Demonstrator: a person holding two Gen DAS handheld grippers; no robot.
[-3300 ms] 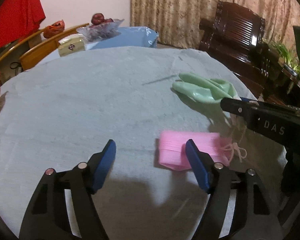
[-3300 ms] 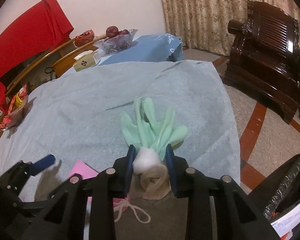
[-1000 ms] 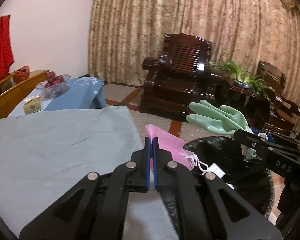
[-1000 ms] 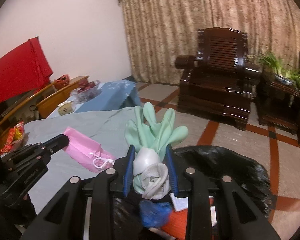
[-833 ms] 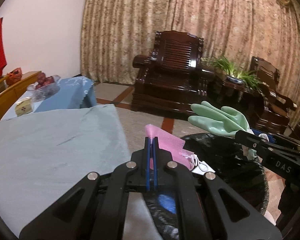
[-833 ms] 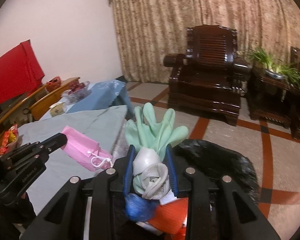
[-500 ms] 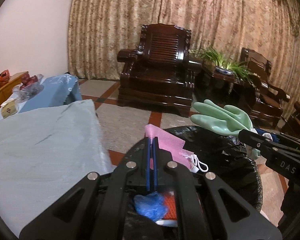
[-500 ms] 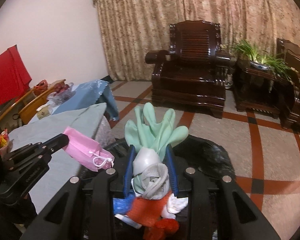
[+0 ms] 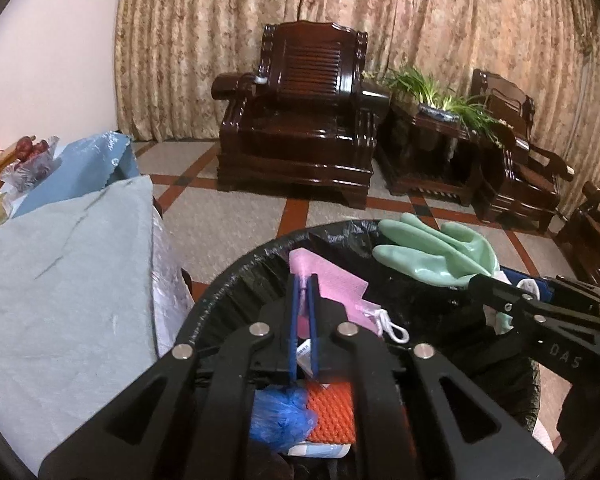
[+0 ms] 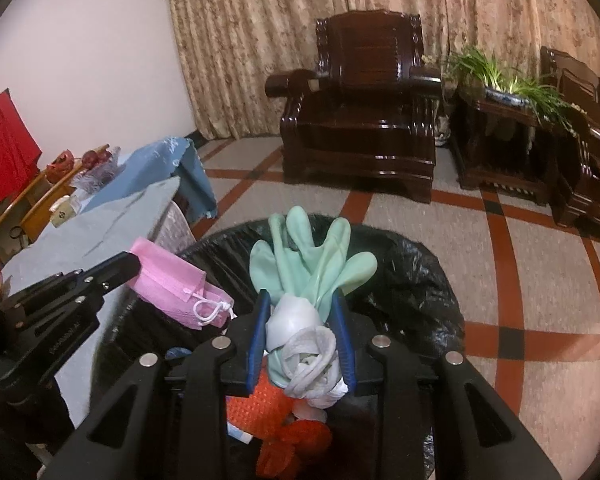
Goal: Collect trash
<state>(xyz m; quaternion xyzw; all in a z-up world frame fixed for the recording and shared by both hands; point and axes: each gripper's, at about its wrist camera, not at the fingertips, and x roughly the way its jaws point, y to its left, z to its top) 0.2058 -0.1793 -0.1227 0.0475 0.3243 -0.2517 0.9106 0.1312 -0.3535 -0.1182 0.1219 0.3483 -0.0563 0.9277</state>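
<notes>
Both grippers over the black-lined trash bin (image 9: 228, 292)

Left gripper (image 9: 305, 280), jaws just parting, has the pink face mask (image 9: 332, 284) loosely between them; right gripper (image 10: 302, 300) is clamped on the mint-green rubber glove (image 10: 312, 256), bin directly below.

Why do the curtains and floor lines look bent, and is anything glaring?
Left wrist view: the fisheye lens bows the curtains, black corners ring the picture, and daylight flares at the right edge. Right wrist view: floor stripes curve, and the armchair shows glossy highlights.

Both wrist cams look fwd along my claws, tilted down, close over the bin (image 9: 236, 280) (image 10: 428, 264). Shared: bin, armchair (image 9: 300, 120) (image 10: 364, 120), curtain, counter edge.
</notes>
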